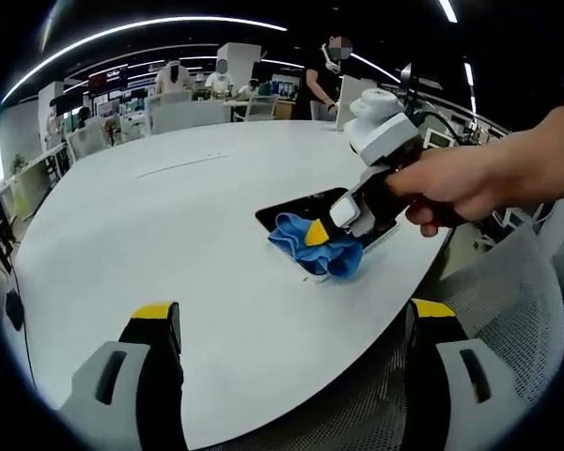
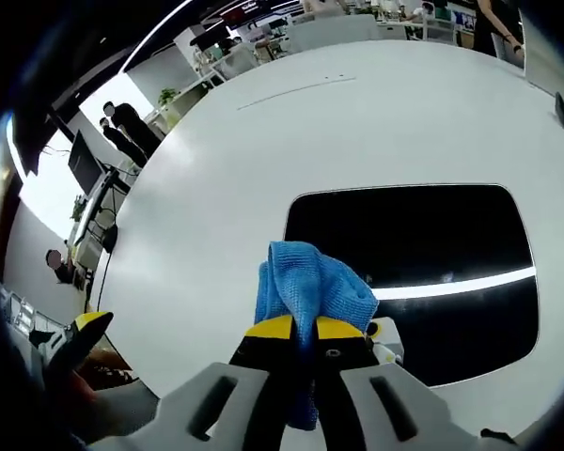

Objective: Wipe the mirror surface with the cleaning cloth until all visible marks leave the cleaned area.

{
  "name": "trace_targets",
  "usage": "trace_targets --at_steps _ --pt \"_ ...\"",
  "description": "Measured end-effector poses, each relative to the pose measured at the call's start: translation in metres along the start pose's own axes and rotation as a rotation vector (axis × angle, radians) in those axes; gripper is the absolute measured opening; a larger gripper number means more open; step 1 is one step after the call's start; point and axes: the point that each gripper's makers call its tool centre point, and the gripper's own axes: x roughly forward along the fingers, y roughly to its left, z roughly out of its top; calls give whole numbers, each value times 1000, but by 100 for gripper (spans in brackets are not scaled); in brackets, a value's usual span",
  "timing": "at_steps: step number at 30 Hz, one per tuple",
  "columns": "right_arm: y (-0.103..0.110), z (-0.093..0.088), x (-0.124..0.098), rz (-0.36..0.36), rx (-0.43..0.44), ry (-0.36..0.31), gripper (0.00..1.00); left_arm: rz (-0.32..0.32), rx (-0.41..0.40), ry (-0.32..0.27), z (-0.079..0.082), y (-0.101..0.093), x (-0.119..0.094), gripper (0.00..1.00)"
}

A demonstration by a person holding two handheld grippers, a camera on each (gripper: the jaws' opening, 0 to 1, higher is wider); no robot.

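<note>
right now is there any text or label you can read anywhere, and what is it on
None can be read.
The dark sign high on the far wall in the left gripper view carries lettering, too small and blurred to read.
The mirror, blue cleaning cloth, white table and right hand-held gripper show no writing.

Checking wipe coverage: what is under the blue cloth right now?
The blue cloth, clamped in the right tongs, lies over the dark mirror's near-left edge and the white table. Whatever marks sit beneath it are hidden.
</note>
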Motion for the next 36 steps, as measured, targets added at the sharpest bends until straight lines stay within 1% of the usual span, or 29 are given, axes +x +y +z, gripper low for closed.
trace_targets --at_steps 10,18,24,30,36 --pt "-4 21 10 -15 -41 -1 1 2 1 2 0 1 0 99" --pt "-5 32 16 -20 -77 5 1 3 9 7 -1 1 1 99" --pt "-6 43 24 -23 -102 5 1 1 6 10 -2 0 1 99" --pt "-7 59 36 -33 -138 -8 1 4 5 16 -3 1 1 99" --pt "-9 67 39 -19 -125 -6 1 9 8 18 -3 2 1 99"
